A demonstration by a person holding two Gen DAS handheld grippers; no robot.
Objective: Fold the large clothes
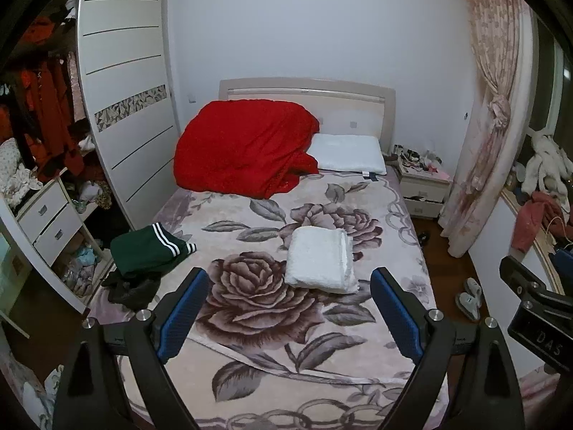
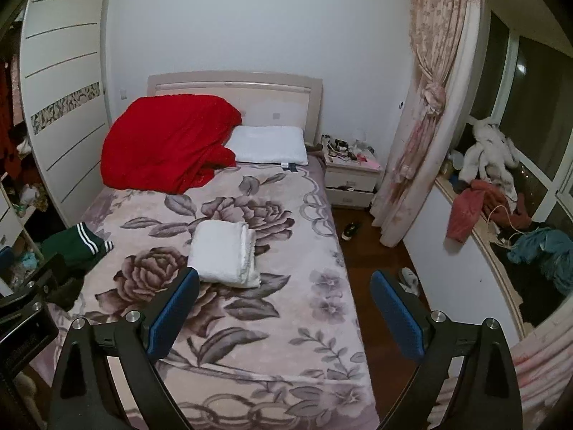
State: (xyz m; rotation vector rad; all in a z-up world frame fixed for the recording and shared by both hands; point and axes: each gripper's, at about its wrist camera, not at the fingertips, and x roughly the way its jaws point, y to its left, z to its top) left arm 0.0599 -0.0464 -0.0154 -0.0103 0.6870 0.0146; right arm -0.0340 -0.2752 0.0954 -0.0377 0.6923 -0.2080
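Bedroom scene, viewed from the near end of the bed (image 1: 394,326). The left gripper (image 1: 290,308) and the right gripper (image 2: 284,304) hang above the flowered blanket (image 2: 272,308), each with jaws spread wide and nothing between them.

The white folded garment (image 1: 320,259) lies as a neat rectangle at the middle of the bed, apart from both grippers. Its fold looks complete, so this piece is judged done or nearly so.

A green garment with white stripes (image 1: 150,247) rests at the left edge of the bed on a dark, crumpled item (image 1: 130,288), part of which hangs over the side. A red quilt (image 1: 243,147) is bundled at the far left beside a white pillow (image 1: 347,152).

Risks from this position:
- A reach toward the left pile could brush the white garment and loosen its layers, since it lies near the path.
- The dark item sits close to the edge; a one-sided pull could drag it, and the green garment above it, to the floor.
- The plush blanket may be pinched along with thin cloth, lifting both.
- Soft, limp fabric may slip from widely spaced jaws if gripped by a single layer.
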